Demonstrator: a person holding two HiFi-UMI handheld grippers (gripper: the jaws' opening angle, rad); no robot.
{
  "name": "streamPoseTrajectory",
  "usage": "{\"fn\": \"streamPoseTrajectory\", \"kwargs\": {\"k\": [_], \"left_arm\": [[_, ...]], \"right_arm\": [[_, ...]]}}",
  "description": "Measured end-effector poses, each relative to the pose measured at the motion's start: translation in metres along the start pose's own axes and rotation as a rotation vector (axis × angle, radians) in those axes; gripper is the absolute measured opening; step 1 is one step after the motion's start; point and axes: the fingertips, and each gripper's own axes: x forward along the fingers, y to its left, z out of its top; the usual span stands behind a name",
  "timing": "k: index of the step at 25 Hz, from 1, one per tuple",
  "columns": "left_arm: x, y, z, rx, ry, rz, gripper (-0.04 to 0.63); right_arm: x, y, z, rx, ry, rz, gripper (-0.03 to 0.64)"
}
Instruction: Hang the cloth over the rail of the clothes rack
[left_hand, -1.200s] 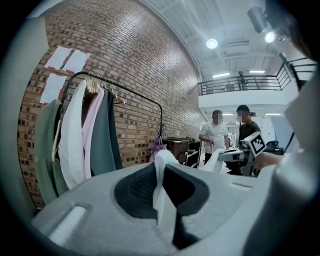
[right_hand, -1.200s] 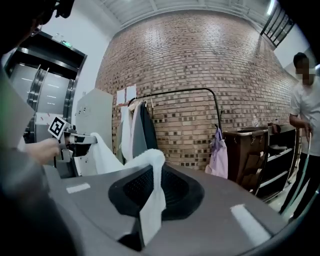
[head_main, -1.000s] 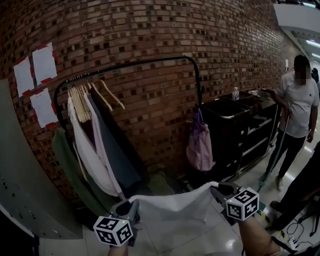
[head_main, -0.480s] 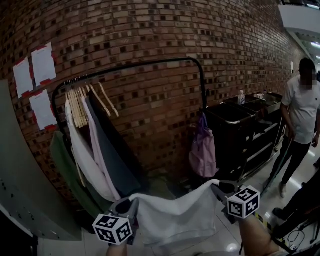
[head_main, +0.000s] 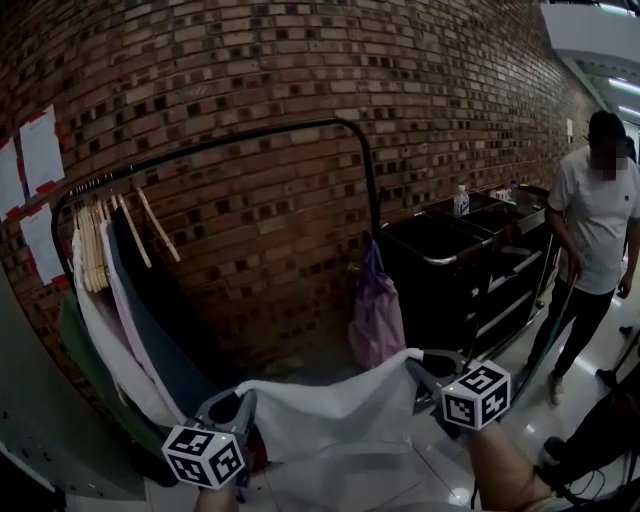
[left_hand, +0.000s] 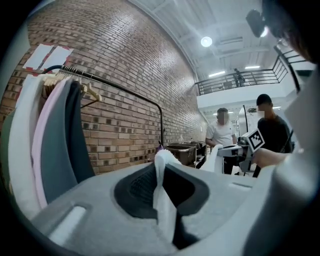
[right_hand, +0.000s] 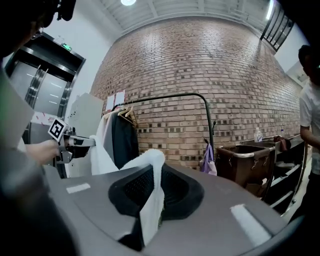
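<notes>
A white cloth (head_main: 335, 415) hangs stretched between my two grippers, low in the head view. My left gripper (head_main: 240, 405) is shut on the cloth's left corner (left_hand: 162, 192). The right gripper (head_main: 418, 365) is shut on the other corner (right_hand: 150, 200). Behind the cloth stands the black clothes rack; its curved top rail (head_main: 230, 140) runs above and beyond both grippers. In the right gripper view the rail (right_hand: 165, 96) sits ahead. It also shows in the left gripper view (left_hand: 125, 87).
Wooden hangers (head_main: 100, 235) and several garments (head_main: 120, 320) fill the rack's left end. A purple bag (head_main: 375, 315) hangs on its right post. A black cart (head_main: 470, 260) stands to the right, with a person (head_main: 595, 230) beside it. A brick wall is behind.
The view has swung right, so the rack and garments sit further left in the frame. Both grippers keep hold of the cloth, which has shifted a little left and lower.
</notes>
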Motion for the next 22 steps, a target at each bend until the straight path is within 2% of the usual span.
{"fn": "streamPoseTrajectory", "kwargs": {"k": [6,11,16,22], "left_arm": [[0.066,-0.004,0.025,-0.001,-0.034,0.032,0.023],[0.097,0.011,0.063,0.042,-0.080,0.061,0.023],[0.122,0.044,0.118,0.110,-0.143,0.108,0.023],[0.153,0.106,0.194,0.165,-0.244,0.136,0.023]], "right_arm": [[0.021,-0.079,0.031,-0.040,-0.046,0.000,0.025],[0.046,-0.123,0.078,-0.078,-0.138,-0.028,0.025],[0.086,-0.146,0.135,-0.118,-0.228,-0.026,0.025],[0.157,-0.163,0.212,-0.196,-0.327,-0.008,0.025]]}}
